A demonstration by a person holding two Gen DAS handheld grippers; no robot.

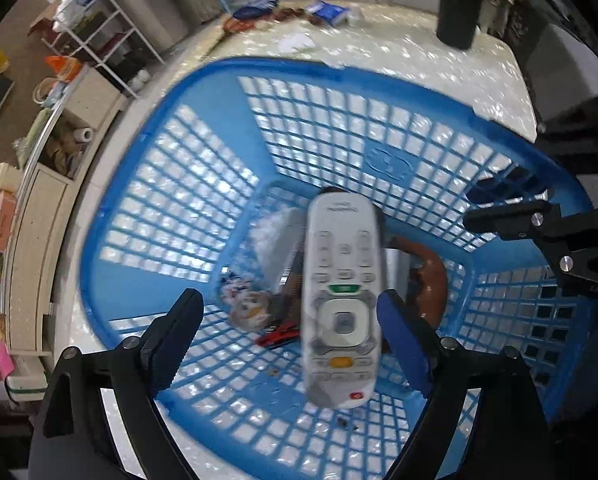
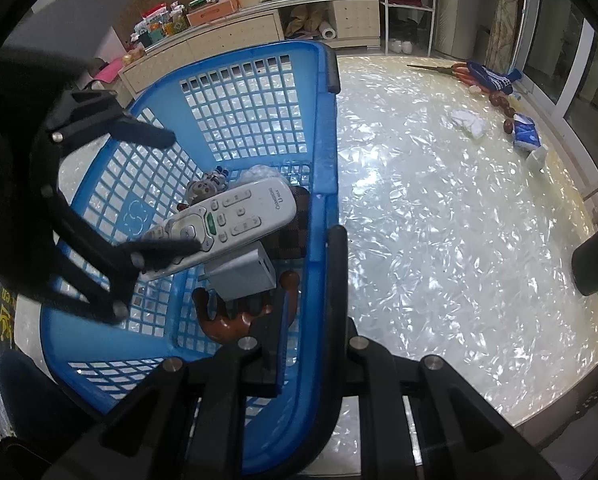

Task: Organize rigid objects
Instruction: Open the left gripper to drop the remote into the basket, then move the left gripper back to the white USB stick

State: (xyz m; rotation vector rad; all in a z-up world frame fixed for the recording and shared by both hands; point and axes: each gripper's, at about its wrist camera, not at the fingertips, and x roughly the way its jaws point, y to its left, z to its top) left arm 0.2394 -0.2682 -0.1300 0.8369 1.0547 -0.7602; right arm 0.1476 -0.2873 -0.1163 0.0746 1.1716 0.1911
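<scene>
A blue basket (image 1: 203,80) stands on a pearly tabletop (image 2: 439,220). The left gripper (image 1: 289,320) hangs over it with its jaws wide apart; a white remote (image 1: 341,296) lies between the fingers, close against the blue-padded one, well clear of the other and blurred, so whether it is still touched cannot be told. The right-wrist view shows the remote (image 2: 235,216) from the side, above the basket floor, with one left finger (image 2: 167,250) crossing its button end. The right gripper (image 2: 311,304) has its jaws closed across the basket's side wall (image 2: 323,160), one finger inside and one outside; the left-wrist view shows only its finger (image 1: 507,218) at that rim. Under the remote, the right-wrist view resolves a grey box (image 2: 245,276), a brown wooden piece (image 2: 235,326), a checked dark item (image 2: 291,240) and a small figurine (image 2: 203,190). The left-wrist view alone shows a red item (image 1: 279,336) on the floor. At the tabletop's far edge lie scissors (image 2: 455,70), a blue packet (image 2: 525,132) and white tissue (image 2: 469,122).
</scene>
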